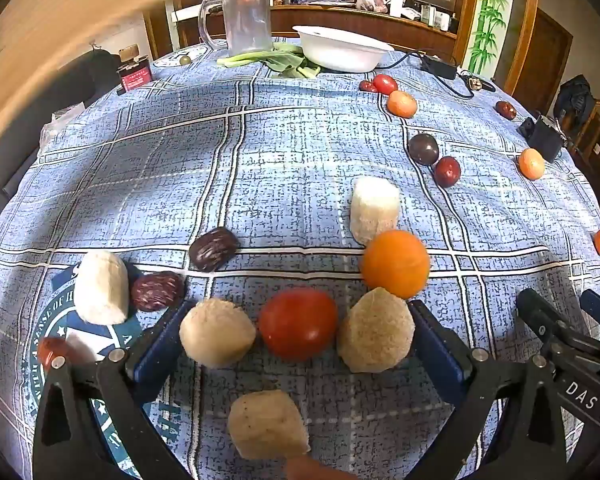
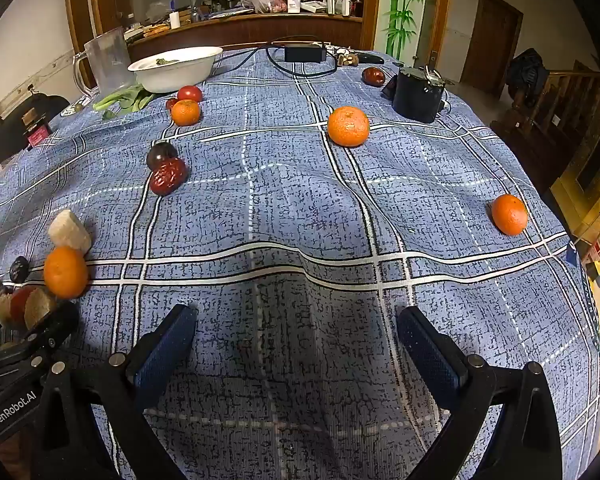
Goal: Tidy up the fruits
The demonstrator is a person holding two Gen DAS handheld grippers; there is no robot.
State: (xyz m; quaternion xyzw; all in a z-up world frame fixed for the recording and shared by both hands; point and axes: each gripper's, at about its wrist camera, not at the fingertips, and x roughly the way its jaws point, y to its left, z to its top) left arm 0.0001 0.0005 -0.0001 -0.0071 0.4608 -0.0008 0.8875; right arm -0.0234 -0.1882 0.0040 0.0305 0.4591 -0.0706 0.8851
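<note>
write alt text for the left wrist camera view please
Open left tongs hover over a blue plaid tablecloth, straddling a red tomato flanked by two pale peeled chunks. An orange, dark dates and a white bowl lie beyond.

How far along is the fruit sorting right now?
A cluster sits near the left claw: a tomato, an orange and pale peeled chunks. Both claws are open and empty; the right claw hovers over bare tablecloth. Scattered tangerines, red dates and a far tomato remain.
</note>
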